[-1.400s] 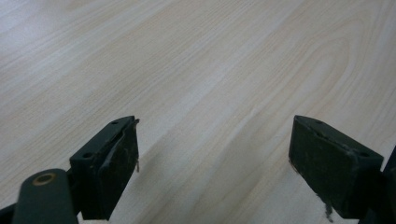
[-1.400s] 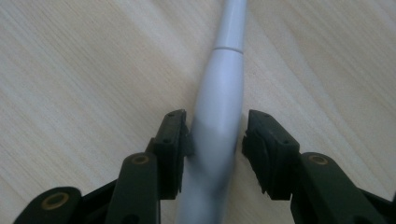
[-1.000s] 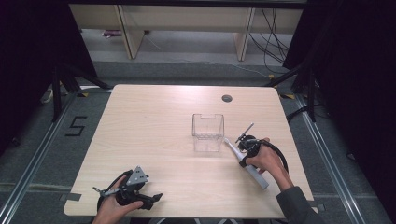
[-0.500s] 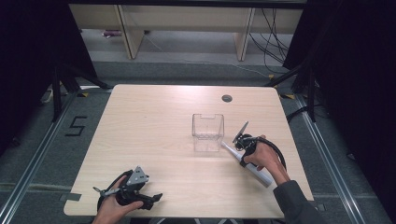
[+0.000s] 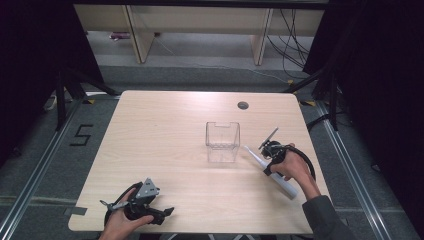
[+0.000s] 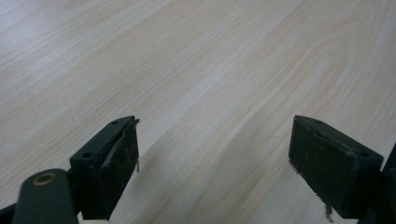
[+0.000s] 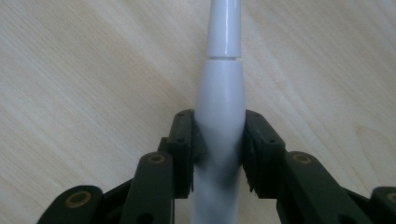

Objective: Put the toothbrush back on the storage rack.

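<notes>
Fingers (image 7: 187, 140) of the right gripper (image 7: 219, 149) clamp a white toothbrush (image 7: 219, 93), one pad on each side of its thick handle; they have just been closing on it. Seen along the fingers, the handle runs straight up between the pads, narrows past a seam and goes out at the top edge, with pale wood grain beneath it.

From largest to smallest in the high view: the counter (image 5: 165, 135) is a light wooden top with a small round hole (image 5: 243, 105) near its far edge. A clear box (image 5: 222, 141) stands near the middle. The toothbrush (image 5: 287, 189) lies slanted just right of the box, its thin end toward it, and the right gripper (image 5: 270, 159) sits across it in the person's hand (image 5: 291, 167).

At the near left edge the left gripper (image 5: 167, 212) rests low over bare wood, well apart from the toothbrush. Its fingers (image 6: 116, 163) stand wide apart, nothing between them.
</notes>
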A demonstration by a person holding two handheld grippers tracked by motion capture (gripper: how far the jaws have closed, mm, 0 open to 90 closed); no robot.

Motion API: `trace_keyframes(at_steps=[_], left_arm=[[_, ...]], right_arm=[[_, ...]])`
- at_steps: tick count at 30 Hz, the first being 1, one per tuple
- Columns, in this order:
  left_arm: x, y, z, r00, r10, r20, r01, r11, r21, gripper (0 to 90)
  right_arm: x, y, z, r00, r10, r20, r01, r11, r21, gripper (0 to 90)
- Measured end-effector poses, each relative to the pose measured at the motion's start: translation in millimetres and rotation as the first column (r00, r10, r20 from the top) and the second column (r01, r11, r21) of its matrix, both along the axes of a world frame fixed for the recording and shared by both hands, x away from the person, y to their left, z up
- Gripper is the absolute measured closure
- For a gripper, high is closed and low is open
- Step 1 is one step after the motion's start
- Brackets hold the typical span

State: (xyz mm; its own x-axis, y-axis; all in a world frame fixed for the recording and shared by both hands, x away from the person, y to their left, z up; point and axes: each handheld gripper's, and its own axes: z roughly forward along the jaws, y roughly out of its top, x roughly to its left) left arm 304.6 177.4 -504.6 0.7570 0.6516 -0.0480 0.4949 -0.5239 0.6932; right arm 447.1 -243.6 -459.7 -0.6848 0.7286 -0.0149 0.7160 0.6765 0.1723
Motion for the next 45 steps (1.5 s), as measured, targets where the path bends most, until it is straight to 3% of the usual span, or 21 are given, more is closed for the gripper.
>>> trace_keyframes(at_steps=[10,14,15,19,22,23,25,26,27,28,30,31,32,33,35,36,37,38,39,44,45], left_arm=[[0.7,-0.1,-0.4,1.0000,0.009,0.001,-0.009,0.9999,0.007,15.3],[0.7,0.2,-0.2,1.0000,0.007,0.001,-0.007,1.0000,0.006,15.3],[0.6,0.1,-0.4,0.9999,0.011,0.000,-0.011,0.9999,0.004,15.3],[0.6,0.3,-0.4,0.9999,0.017,-0.001,-0.017,0.9999,0.001,15.3],[1.5,2.3,0.3,0.9998,0.020,0.004,-0.020,0.9998,0.000,15.4],[1.3,2.0,0.2,0.9998,0.022,-0.001,-0.022,0.9997,-0.010,15.4],[1.4,1.8,0.0,0.9998,0.017,0.001,-0.017,0.9998,-0.002,15.4],[1.3,1.6,-0.1,0.9999,0.014,0.001,-0.014,0.9999,0.002,15.4],[1.1,1.3,-0.3,0.9999,0.010,-0.002,-0.010,0.9999,-0.003,15.4],[1.3,1.4,-0.2,1.0000,0.008,-0.002,-0.008,1.0000,0.000,15.4],[1.3,1.2,-0.1,0.9999,0.015,0.000,-0.015,0.9999,-0.004,15.4],[1.5,1.7,0.2,0.9999,0.016,0.003,-0.016,0.9999,0.003,15.4],[1.3,1.8,0.2,0.9998,0.019,0.002,-0.019,0.9998,0.004,15.4],[1.3,1.8,-0.1,0.9998,0.021,0.001,-0.021,0.9998,0.002,15.4],[1.5,2.0,0.0,0.9999,0.010,-0.002,-0.010,1.0000,0.000,15.4],[1.5,1.5,-0.3,0.9999,0.011,-0.004,-0.011,0.9999,-0.002,15.4],[1.8,1.3,-0.8,0.9999,0.013,-0.002,-0.013,0.9999,0.006,15.3],[1.6,1.0,-0.9,0.9999,0.011,-0.003,-0.011,0.9999,0.008,15.3],[0.9,0.5,-0.8,0.9999,0.007,-0.008,-0.007,1.0000,0.000,15.3],[0.5,1.5,-0.3,0.9996,0.026,-0.007,-0.027,0.9996,-0.011,15.3],[1.3,2.2,-0.1,0.9998,0.019,0.002,-0.019,0.9998,-0.001,15.3]], right_arm=[[-5.9,-22.5,34.6,0.9922,-0.087,0.089,0.075,0.988,0.133,66.8],[-6.9,-31.5,47.7,0.9829,-0.113,0.145,0.081,0.973,0.214,66.8],[-8.8,-32.3,51.3,0.9803,-0.135,0.144,0.096,0.964,0.247,66.8],[-8.7,-42.4,60.6,0.9607,-0.161,0.226,0.084,0.946,0.314,66.7],[-9.9,-47.0,62.9,0.9469,-0.198,0.253,0.097,0.927,0.362,66.7],[-9.9,-47.5,60.8,0.9338,-0.225,0.278,0.103,0.913,0.394,66.7],[-10.6,-49.9,62.9,0.9349,-0.235,0.266,0.113,0.908,0.404,66.7],[-10.6,-50.8,62.6,0.9250,-0.241,0.294,0.109,0.909,0.402,66.7],[-12.1,-50.0,63.8,0.9263,-0.254,0.278,0.120,0.899,0.422,66.7],[-12.4,-49.1,62.9,0.9179,-0.268,0.293,0.119,0.889,0.442,66.7],[-12.9,-50.8,66.2,0.9144,-0.258,0.312,0.098,0.889,0.447,66.7],[-12.9,-50.5,66.8,0.9048,-0.268,0.331,0.089,0.878,0.470,66.7],[-12.1,-51.8,67.7,0.8988,-0.255,0.357,0.061,0.879,0.473,66.7],[-12.9,-50.8,69.8,0.8988,-0.270,0.345,0.072,0.867,0.492,66.7],[-11.4,-50.1,69.8,0.8745,-0.283,0.394,0.037,0.848,0.529,66.7],[-11.0,-50.3,71.3,0.8766,-0.279,0.392,0.034,0.848,0.529,66.7],[-11.8,-47.6,71.3,0.8731,-0.303,0.382,0.042,0.828,0.559,66.7],[-11.6,-45.9,71.4,0.8618,-0.322,0.392,0.042,0.815,0.578,66.7],[-10.7,-45.6,72.2,0.8640,-0.318,0.391,0.032,0.809,0.587,66.7],[-8.8,-38.3,76.2,0.8404,-0.332,0.429,0.006,0.797,0.604,66.7],[-7.7,-38.6,78.0,0.8429,-0.319,0.433,0.001,0.806,0.592,66.7]])
